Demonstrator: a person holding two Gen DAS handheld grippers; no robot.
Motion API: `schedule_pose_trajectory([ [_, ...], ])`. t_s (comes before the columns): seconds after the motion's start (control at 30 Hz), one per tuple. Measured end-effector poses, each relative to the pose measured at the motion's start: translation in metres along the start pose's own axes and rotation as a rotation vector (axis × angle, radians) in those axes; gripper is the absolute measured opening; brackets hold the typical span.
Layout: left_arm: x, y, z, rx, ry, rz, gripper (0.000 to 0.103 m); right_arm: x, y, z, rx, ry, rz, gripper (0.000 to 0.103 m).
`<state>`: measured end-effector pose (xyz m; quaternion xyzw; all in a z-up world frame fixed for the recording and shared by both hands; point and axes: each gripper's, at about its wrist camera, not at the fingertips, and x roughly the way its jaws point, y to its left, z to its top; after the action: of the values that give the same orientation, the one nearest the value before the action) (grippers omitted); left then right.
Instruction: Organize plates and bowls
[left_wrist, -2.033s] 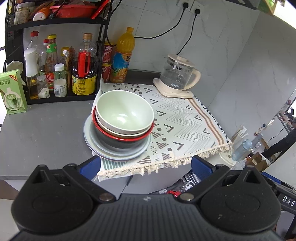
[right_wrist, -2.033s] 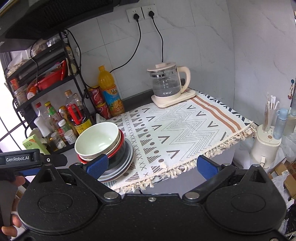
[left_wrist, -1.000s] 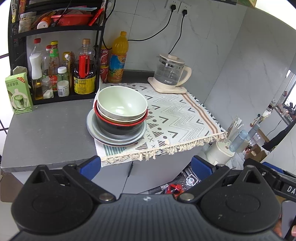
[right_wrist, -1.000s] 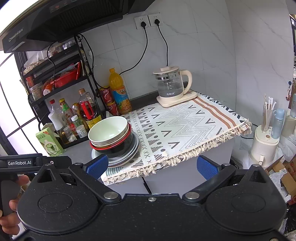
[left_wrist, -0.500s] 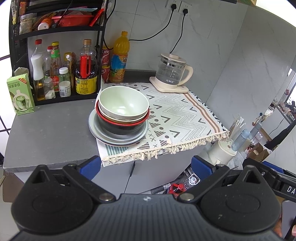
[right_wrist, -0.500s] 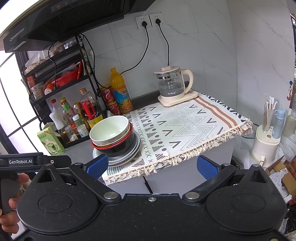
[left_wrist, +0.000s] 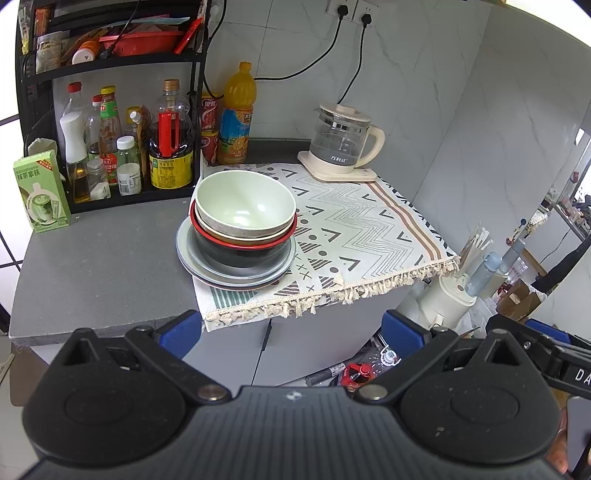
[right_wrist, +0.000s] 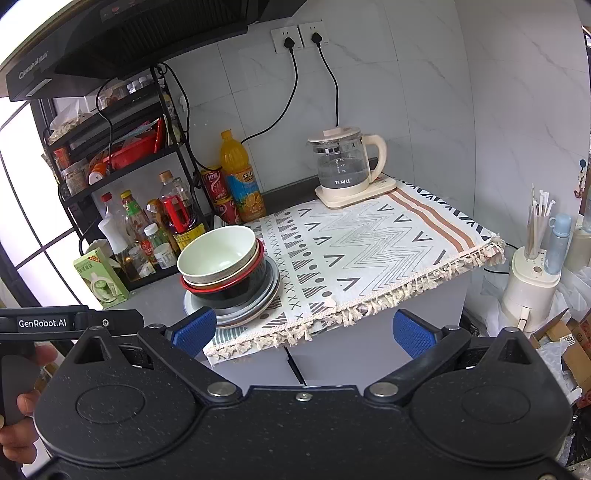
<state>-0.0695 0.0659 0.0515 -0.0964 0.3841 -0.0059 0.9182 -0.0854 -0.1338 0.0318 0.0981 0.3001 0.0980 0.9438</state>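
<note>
Two grippers (left_wrist: 291, 332) (right_wrist: 304, 330) wide apart, stacked bowls (left_wrist: 243, 218) untouched

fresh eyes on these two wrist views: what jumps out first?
The stack of bowls and plates, pale green bowl on top, sits at the left edge of the patterned cloth. Behind it, at the cloth's far corner, stands a glass kettle beside an orange juice bottle. Both grippers, left and right, hang open short of the counter.

Both views are taken from off the counter's front edge, held back and looking down across it. The stack of dishes (left_wrist: 238, 236) (right_wrist: 229, 273), patterned cloth (left_wrist: 354, 229) (right_wrist: 369, 254) and kettle (left_wrist: 341, 142) (right_wrist: 341, 164) are shared (the right view set farther right).
</note>
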Motion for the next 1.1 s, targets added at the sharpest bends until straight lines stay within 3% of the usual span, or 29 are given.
schedule_pose_trajectory([
  [1.1, -0.0078, 0.0021, -0.0084, 0.021, 0.002, 0.034, 0.103, -0.0052, -0.0035, -0.0069, -0.02, 0.036, 0.018, 0.103],
])
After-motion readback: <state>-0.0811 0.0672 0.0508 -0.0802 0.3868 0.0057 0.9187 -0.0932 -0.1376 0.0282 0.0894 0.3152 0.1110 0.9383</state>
